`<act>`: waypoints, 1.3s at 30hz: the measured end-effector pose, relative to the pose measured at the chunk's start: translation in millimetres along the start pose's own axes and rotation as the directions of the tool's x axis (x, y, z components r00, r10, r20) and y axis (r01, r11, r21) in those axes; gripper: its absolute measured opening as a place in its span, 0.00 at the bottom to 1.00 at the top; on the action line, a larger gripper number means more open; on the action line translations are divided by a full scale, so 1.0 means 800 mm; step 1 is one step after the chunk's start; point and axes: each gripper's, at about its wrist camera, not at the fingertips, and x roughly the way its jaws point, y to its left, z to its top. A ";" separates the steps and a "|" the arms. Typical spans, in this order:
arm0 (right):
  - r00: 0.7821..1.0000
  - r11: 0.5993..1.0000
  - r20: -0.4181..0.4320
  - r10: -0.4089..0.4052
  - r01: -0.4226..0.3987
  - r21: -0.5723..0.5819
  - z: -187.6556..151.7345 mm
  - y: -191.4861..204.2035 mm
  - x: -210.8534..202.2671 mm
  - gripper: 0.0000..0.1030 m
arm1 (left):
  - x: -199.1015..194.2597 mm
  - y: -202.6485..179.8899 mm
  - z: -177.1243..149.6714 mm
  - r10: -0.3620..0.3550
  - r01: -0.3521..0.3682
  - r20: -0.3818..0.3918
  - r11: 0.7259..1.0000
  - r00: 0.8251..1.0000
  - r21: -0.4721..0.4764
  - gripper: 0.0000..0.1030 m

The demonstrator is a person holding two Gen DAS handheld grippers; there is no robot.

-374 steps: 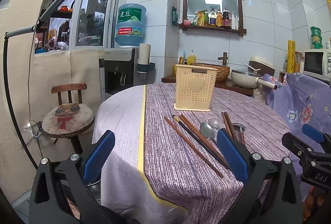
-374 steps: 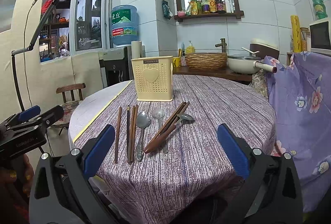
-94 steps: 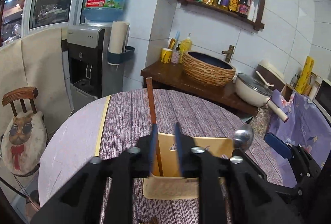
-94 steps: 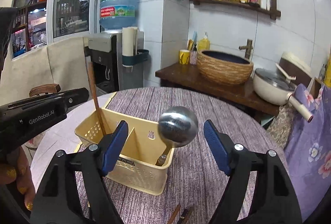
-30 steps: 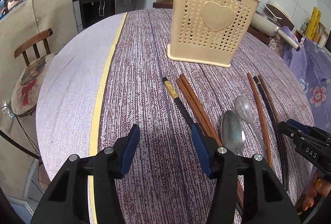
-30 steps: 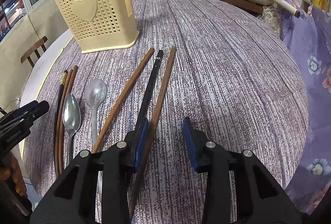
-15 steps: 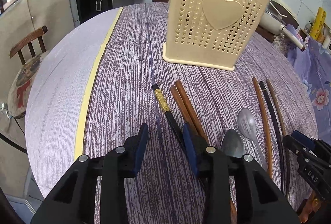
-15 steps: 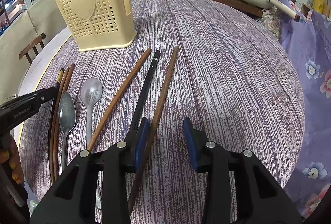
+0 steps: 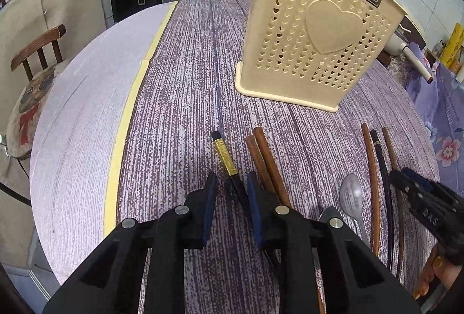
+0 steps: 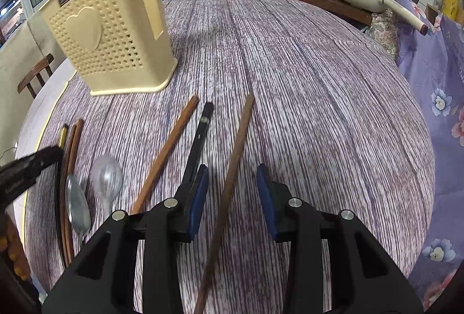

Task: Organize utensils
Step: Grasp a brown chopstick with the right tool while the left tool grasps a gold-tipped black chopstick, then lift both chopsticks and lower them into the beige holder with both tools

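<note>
Left gripper is closing astride the black chopstick, pads not yet pressing; the neighbouring brown pair could be pinched too. Right gripper is held unclenched astride a brown chopstick, near the holder; a grasp this near the end could let it droop.

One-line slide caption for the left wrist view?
Left gripper closing around a black gold-banded chopstick on the striped tablecloth, cream utensil holder standing behind.
</note>
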 end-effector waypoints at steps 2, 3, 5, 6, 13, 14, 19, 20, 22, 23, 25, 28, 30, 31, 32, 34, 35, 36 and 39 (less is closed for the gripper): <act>1.000 1.000 -0.003 -0.006 0.006 0.002 0.010 0.002 0.007 0.31 | 0.000 -0.004 -0.002 0.003 -0.004 0.001 1.000 1.000 0.004 0.22; 1.000 1.000 -0.003 -0.016 0.016 0.005 0.015 0.003 0.011 0.27 | 0.000 -0.007 -0.002 0.010 -0.010 0.005 1.000 1.000 0.007 0.22; 1.000 1.000 0.000 -0.023 0.023 0.015 0.021 0.003 0.015 0.21 | 0.001 -0.009 -0.003 0.021 -0.021 0.010 1.000 1.000 0.010 0.21; 1.000 0.999 0.004 -0.030 0.030 0.021 0.024 0.002 0.018 0.17 | 0.001 -0.009 -0.003 0.026 -0.027 0.012 1.000 1.000 0.009 0.18; 0.999 0.999 0.010 -0.042 0.041 0.027 0.032 -0.001 0.025 0.09 | 0.004 -0.014 0.000 0.039 -0.039 0.018 0.999 0.999 0.014 0.11; 0.999 0.999 0.010 -0.039 0.039 0.028 0.032 -0.001 0.025 0.09 | 0.004 -0.013 0.001 0.038 -0.039 0.019 0.999 0.999 0.011 0.10; 1.000 0.999 0.007 -0.017 0.017 0.046 0.034 -0.004 0.026 0.08 | 0.006 -0.013 0.003 0.035 -0.035 0.016 0.999 0.999 0.001 0.09; 1.000 0.999 0.006 -0.014 0.014 0.045 0.034 -0.004 0.026 0.08 | 0.006 -0.012 0.005 0.034 -0.034 0.015 0.999 0.999 0.002 0.09; 1.000 0.999 0.005 0.002 -0.003 0.050 0.034 -0.004 0.026 0.07 | 0.008 -0.012 0.006 0.034 -0.034 0.014 0.999 0.999 0.008 0.09; 1.000 0.998 0.005 0.011 -0.012 0.055 0.035 -0.005 0.026 0.07 | 0.008 -0.011 0.008 0.033 -0.033 0.014 0.999 0.999 0.009 0.09; 1.000 0.998 0.009 0.018 -0.018 0.053 0.034 -0.004 0.025 0.07 | 0.010 -0.011 0.010 0.032 -0.032 0.013 0.999 0.999 0.012 0.09; 0.999 0.998 0.023 0.038 -0.039 0.052 0.033 -0.003 0.020 0.07 | 0.008 -0.008 0.011 0.021 -0.021 0.017 1.000 1.000 0.003 0.08; 0.998 0.997 0.043 0.050 -0.052 0.053 0.034 -0.004 0.012 0.07 | 0.004 -0.006 0.013 0.017 -0.017 0.031 1.000 0.999 0.000 0.08; 0.997 0.997 0.056 0.060 -0.063 0.055 0.035 -0.005 0.006 0.07 | 0.001 -0.005 0.015 0.011 -0.011 0.038 1.000 0.999 -0.003 0.08; 0.995 0.996 0.066 0.071 -0.074 0.057 0.035 -0.006 0.002 0.07 | -0.004 -0.004 0.018 0.003 -0.003 0.050 1.000 0.999 -0.004 0.08; 0.991 0.993 0.094 0.096 -0.102 0.061 0.037 -0.010 -0.013 0.07 | -0.015 -0.003 0.023 -0.009 0.010 0.072 1.000 0.997 -0.005 0.08; 0.989 0.992 0.105 0.106 -0.112 0.060 0.039 -0.010 -0.020 0.07 | -0.025 -0.001 0.026 -0.026 0.026 0.090 1.000 0.996 -0.005 0.08; 0.985 0.990 0.122 0.121 -0.128 0.057 0.040 -0.011 -0.029 0.07 | -0.031 -0.002 0.029 -0.034 0.034 0.102 0.999 0.994 -0.004 0.08; 0.972 0.983 0.166 0.169 -0.179 0.049 0.045 -0.015 -0.060 0.07 | -0.062 -0.003 0.039 -0.060 0.060 0.160 0.998 0.985 0.006 0.08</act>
